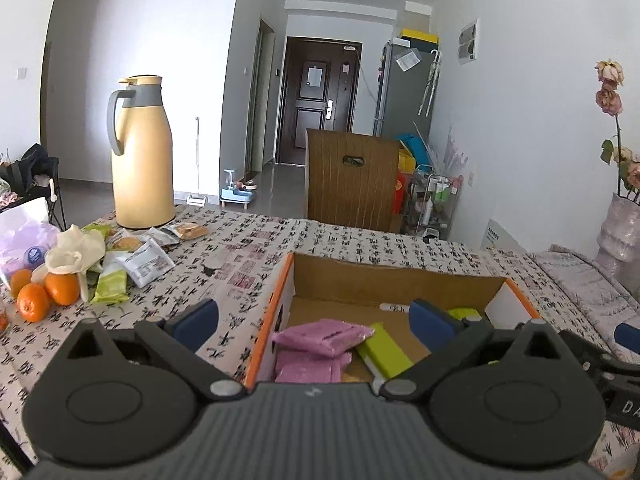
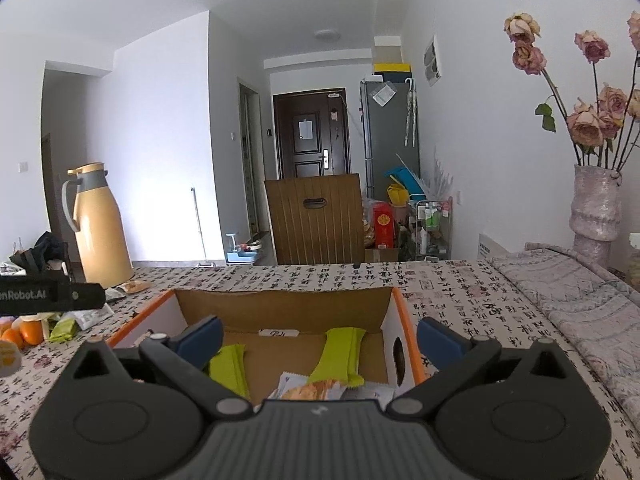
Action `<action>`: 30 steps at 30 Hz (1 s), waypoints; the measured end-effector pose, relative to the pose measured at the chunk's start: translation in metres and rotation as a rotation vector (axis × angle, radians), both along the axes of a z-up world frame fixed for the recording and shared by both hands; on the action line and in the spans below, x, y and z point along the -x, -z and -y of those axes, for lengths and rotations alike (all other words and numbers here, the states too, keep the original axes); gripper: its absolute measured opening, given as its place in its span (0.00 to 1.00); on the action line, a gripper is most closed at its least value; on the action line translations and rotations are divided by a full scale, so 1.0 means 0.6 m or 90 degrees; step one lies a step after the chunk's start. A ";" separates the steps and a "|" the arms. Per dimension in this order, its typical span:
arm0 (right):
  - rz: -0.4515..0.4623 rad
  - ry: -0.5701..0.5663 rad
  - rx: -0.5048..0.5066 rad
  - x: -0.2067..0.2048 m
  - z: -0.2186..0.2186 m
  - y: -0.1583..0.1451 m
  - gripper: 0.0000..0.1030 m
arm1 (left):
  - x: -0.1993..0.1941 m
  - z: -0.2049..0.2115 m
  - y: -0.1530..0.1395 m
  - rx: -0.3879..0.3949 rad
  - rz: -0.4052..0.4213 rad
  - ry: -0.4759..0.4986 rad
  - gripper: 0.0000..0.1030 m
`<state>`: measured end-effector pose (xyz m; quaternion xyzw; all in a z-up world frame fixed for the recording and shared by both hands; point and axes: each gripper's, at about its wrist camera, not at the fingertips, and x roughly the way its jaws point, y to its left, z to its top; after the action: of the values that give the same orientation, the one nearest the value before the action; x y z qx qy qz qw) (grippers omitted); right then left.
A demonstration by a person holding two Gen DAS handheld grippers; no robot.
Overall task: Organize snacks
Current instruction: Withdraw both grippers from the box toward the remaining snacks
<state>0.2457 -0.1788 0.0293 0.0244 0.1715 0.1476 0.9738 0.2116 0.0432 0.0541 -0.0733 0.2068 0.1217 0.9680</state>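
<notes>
The right gripper (image 2: 320, 340) hangs over the box (image 2: 280, 300), jaws apart and empty; the left gripper (image 1: 314, 322) likewise; next, reach the loose snacks (image 1: 132, 260) at ten o'clock, pinching one wrapper flat.

Open-topped box (image 2: 280, 304), bare tablecloth (image 1: 248, 256) between it and snack pile (image 1: 132, 256)

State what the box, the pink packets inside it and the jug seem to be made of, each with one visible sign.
Box: corrugated cardboard, raw brown inside, printed white and orange outside.
Pink packets: thin plastic film by the look, slightly glossy, with crimped ends.
Jug: smooth matt cream body, grey collar and handle; probably plastic or coated metal, unclear which.
</notes>
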 end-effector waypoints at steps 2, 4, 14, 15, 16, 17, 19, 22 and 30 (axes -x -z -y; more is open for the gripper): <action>0.001 0.000 0.001 0.019 0.004 -0.002 1.00 | 0.014 -0.001 0.002 0.001 -0.003 0.003 1.00; 0.000 0.000 0.001 0.035 0.006 -0.003 1.00 | 0.030 -0.001 0.005 0.003 -0.007 0.006 1.00; -0.017 0.003 0.011 0.121 0.019 0.009 1.00 | 0.107 -0.005 0.032 0.021 -0.034 0.039 1.00; -0.019 0.004 0.011 0.130 0.021 0.011 1.00 | 0.115 -0.005 0.036 0.021 -0.038 0.043 1.00; -0.021 0.006 0.010 0.138 0.023 0.013 1.00 | 0.121 -0.005 0.039 0.020 -0.041 0.047 1.00; -0.022 0.008 0.010 0.145 0.024 0.014 1.00 | 0.127 -0.003 0.042 0.020 -0.044 0.051 1.00; -0.027 0.010 0.010 0.161 0.027 0.019 1.00 | 0.139 -0.003 0.049 0.023 -0.049 0.058 1.00; -0.035 0.012 0.014 0.181 0.032 0.027 1.00 | 0.154 0.000 0.058 0.023 -0.058 0.067 1.00; -0.070 0.005 0.020 0.217 0.043 0.057 1.00 | 0.178 0.016 0.090 0.025 -0.093 0.088 1.00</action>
<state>0.1154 -0.2044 -0.0052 0.0178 0.2268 0.1392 0.9638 0.1048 0.0338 -0.0001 -0.0685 0.2837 0.0560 0.9548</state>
